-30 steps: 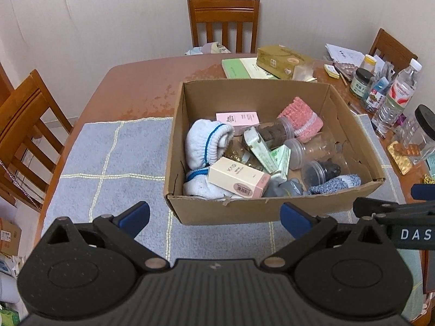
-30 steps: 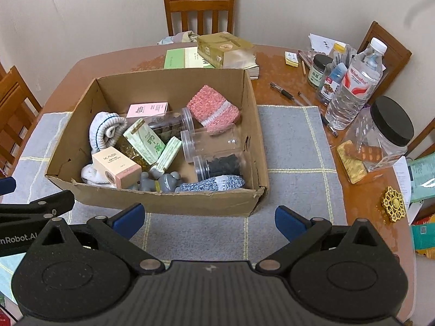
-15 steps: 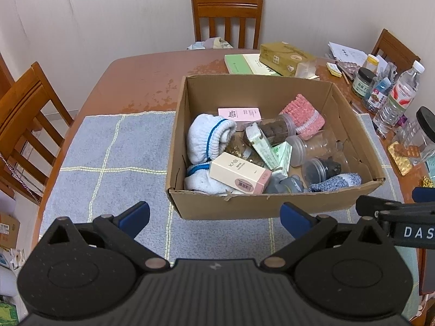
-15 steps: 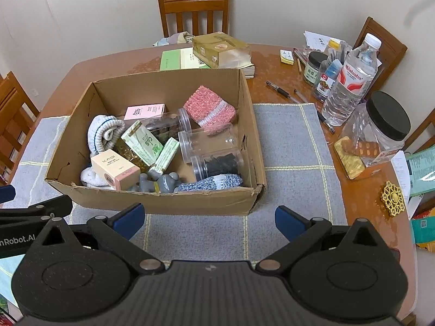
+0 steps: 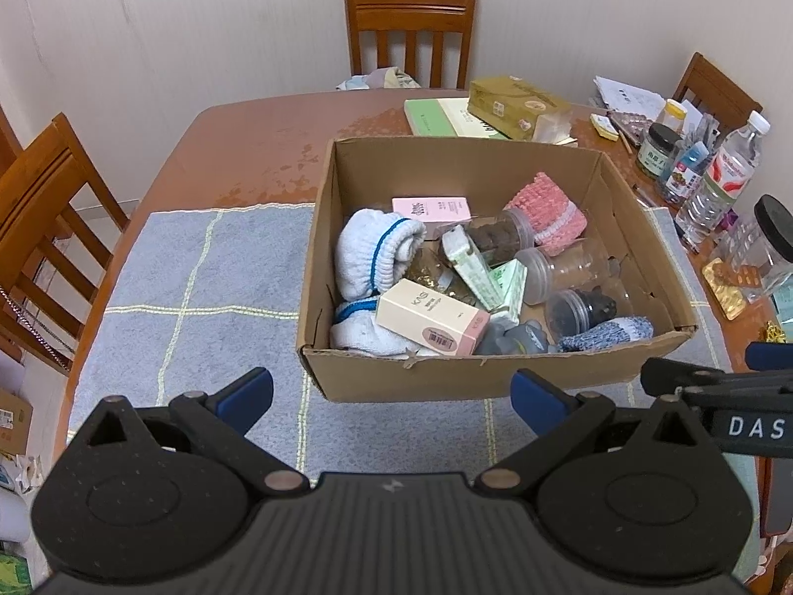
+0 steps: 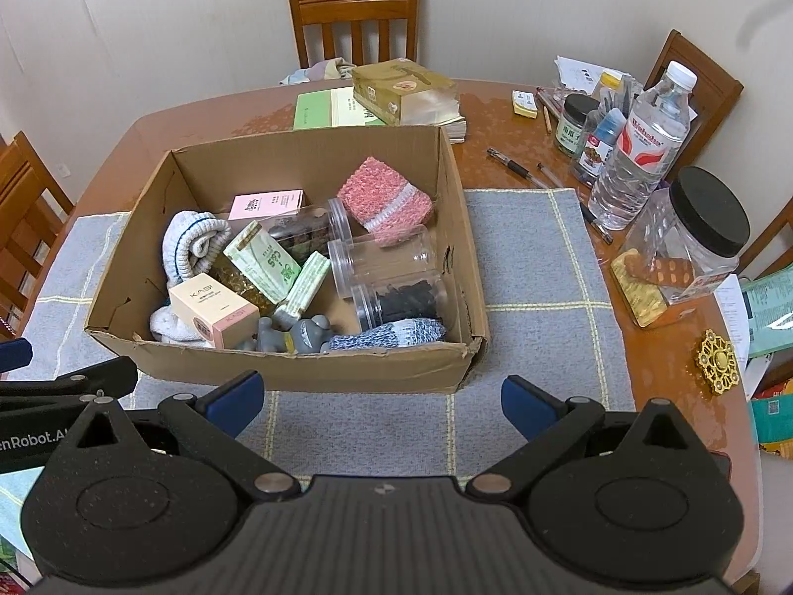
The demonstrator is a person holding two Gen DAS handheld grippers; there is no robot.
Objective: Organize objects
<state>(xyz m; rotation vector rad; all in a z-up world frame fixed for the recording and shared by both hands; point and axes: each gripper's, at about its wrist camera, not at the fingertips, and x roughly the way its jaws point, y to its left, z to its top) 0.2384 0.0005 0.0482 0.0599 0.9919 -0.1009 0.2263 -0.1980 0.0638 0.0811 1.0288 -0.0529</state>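
An open cardboard box (image 5: 446, 372) (image 6: 317, 367) stands on a grey-blue mat (image 5: 198, 297) (image 6: 535, 267). In it lie a white sock roll (image 5: 371, 253), pink cartons (image 5: 428, 320) (image 6: 213, 310), green packets (image 6: 262, 260), clear jars (image 6: 384, 255), a pink knit cloth (image 6: 386, 198), grey figures (image 6: 297, 334) and a blue-grey sock (image 6: 391, 334). My left gripper (image 5: 391, 394) is open and empty, just short of the box's near wall. My right gripper (image 6: 381, 396) is open and empty, at the same wall, further right.
The brown table holds a green book (image 6: 327, 109), a gold box (image 6: 401, 84), pens (image 6: 515, 168), a water bottle (image 6: 639, 148), small jars (image 6: 575, 124), a black-lidded jar (image 6: 694, 233) and pill packs (image 6: 639, 287). Wooden chairs (image 5: 411, 34) stand around it.
Both grippers have drawn back and up a little, so the box sits slightly further off in both views. Nothing in the box moved.
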